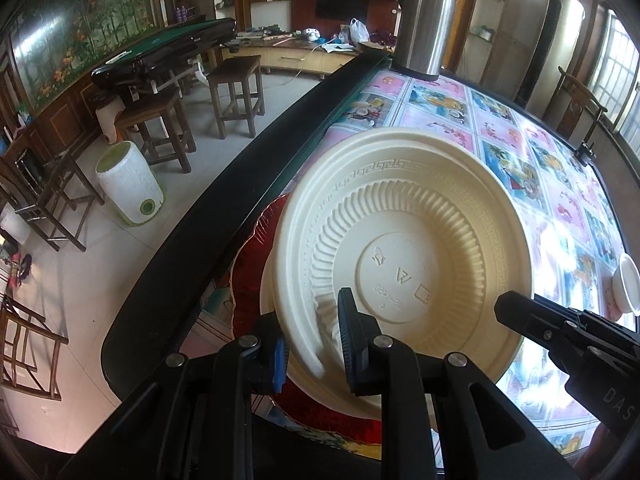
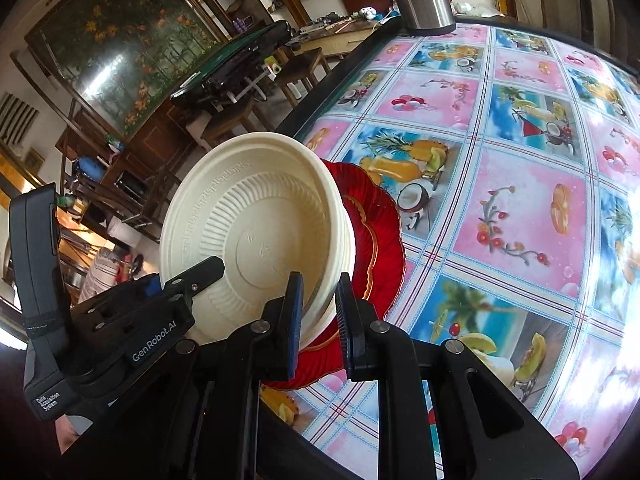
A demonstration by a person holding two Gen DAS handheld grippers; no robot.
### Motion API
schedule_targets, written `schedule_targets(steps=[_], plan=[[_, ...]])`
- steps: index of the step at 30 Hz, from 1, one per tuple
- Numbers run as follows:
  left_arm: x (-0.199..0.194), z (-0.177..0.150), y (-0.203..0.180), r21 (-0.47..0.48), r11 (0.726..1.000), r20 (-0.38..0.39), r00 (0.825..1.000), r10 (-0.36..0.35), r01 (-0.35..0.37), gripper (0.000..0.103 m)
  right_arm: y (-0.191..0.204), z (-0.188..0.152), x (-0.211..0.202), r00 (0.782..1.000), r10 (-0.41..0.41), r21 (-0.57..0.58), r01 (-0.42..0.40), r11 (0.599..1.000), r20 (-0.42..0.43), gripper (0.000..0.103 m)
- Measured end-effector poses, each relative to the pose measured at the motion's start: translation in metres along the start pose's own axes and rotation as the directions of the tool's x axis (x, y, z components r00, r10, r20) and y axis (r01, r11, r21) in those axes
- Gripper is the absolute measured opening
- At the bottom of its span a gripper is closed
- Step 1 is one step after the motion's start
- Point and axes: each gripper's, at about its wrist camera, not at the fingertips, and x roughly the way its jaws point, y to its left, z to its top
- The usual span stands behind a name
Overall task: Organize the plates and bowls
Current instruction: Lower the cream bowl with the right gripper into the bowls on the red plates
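Fruit-print tablecloth [image 2: 520, 208] fills the view, steel flask [image 1: 424, 20] at the far edge. Over the red plate [image 2: 380, 240] sits the cream bowl [image 1: 400, 232], stacked and tilted, both grippers clamped on its rim: left gripper [image 1: 312, 344], right gripper [image 2: 318, 316]. One small bowl [image 1: 626, 288] waits apart, so not finished, I'd say.

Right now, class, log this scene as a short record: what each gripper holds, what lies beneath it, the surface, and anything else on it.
left gripper: shut on the rim of the cream bowls
right gripper: shut on the opposite rim
cream bowls: nested stack, tilted, gripped from both sides
red plate: under the bowls, gold-edged, lying on the table
table: covered with a fruit-print cloth
steel flask: upright at the far edge
small white bowl: apart, at the right
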Motion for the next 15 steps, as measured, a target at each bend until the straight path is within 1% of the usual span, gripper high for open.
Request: schedule_targets(steps=[10,12,15], plan=[[0.002,-0.0038,0.0033,0.007,1.0,0.012,1.0,0.018,-0.018,0.02,0.0064,-0.0011,0.0051,1.0,-0.022,-0.021,0.022,1.0,-0.017,0.016],[0.0017,-0.0049,0.0018,0.018,0.999,0.029,0.999,0.038,-0.038,0.023,0.0072,-0.0012,0.0065,0.999,-0.03,-0.03,0.03,0.999,-0.024,0.017],[0.0018,-0.0064,0.0,0.021,0.998,0.054,0.997,0.054,-0.056,0.023,0.0065,-0.0014,0.0082,0.999,-0.026,-0.025,0.026,0.999,-0.027,0.017]])
